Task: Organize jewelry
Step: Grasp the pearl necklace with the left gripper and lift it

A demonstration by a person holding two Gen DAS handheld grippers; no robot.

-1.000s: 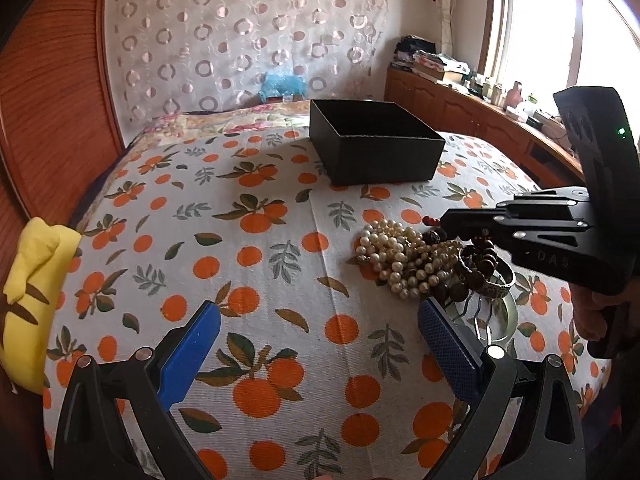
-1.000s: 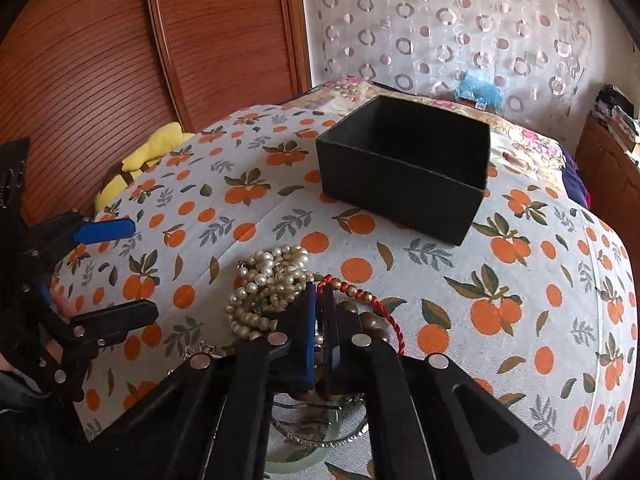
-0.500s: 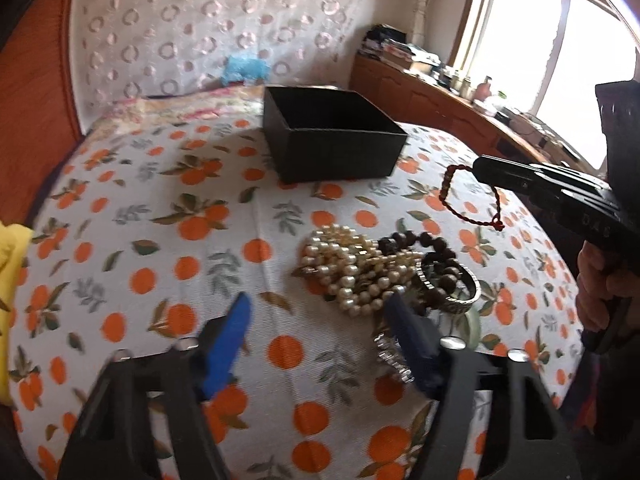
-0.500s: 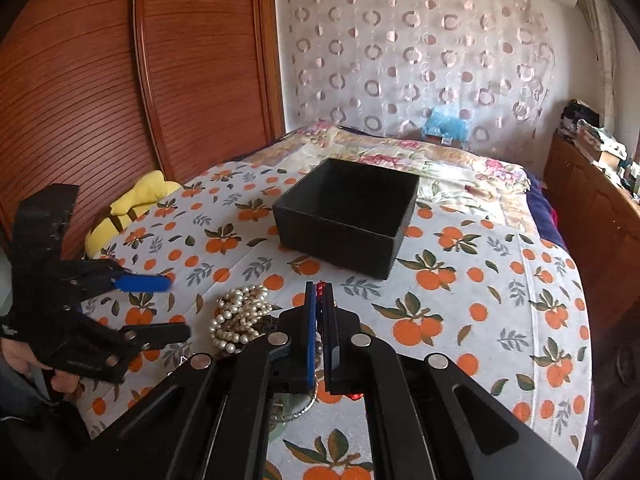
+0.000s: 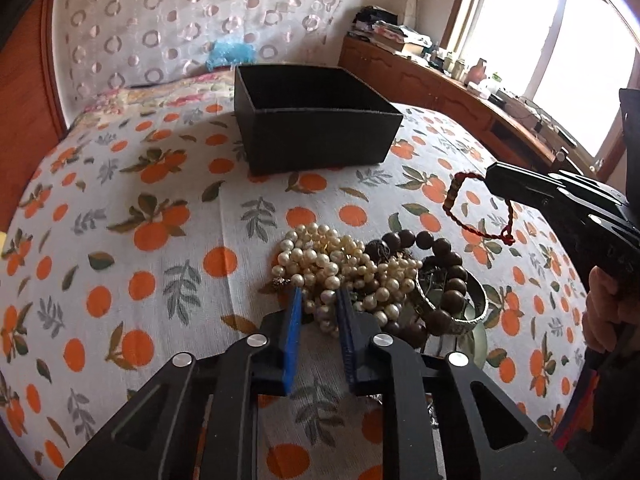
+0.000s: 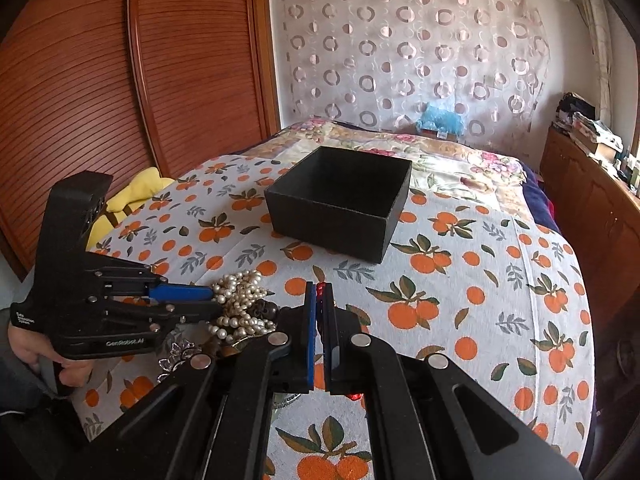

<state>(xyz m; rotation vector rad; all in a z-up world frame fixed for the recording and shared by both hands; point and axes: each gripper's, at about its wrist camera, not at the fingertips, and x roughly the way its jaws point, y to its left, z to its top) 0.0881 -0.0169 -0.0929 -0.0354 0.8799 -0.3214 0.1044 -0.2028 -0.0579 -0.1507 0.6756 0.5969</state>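
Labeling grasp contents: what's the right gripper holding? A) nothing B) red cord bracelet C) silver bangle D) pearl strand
B: the red cord bracelet hangs from the shut right gripper, clear of the jewelry pile on the bed.

hidden: green dish point(image 5: 478, 340) under jewelry pile | red bracelet point(image 6: 320, 289) mostly behind right gripper point(image 6: 319, 300)

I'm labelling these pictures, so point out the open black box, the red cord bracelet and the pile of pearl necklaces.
Open black cardboard box point(image 6: 332, 220), right wrist view, near outer wall.
Red cord bracelet point(image 5: 454, 194), left wrist view, its beaded left side.
Pile of cream pearl necklaces point(image 5: 320, 258), left wrist view, middle of the heap.
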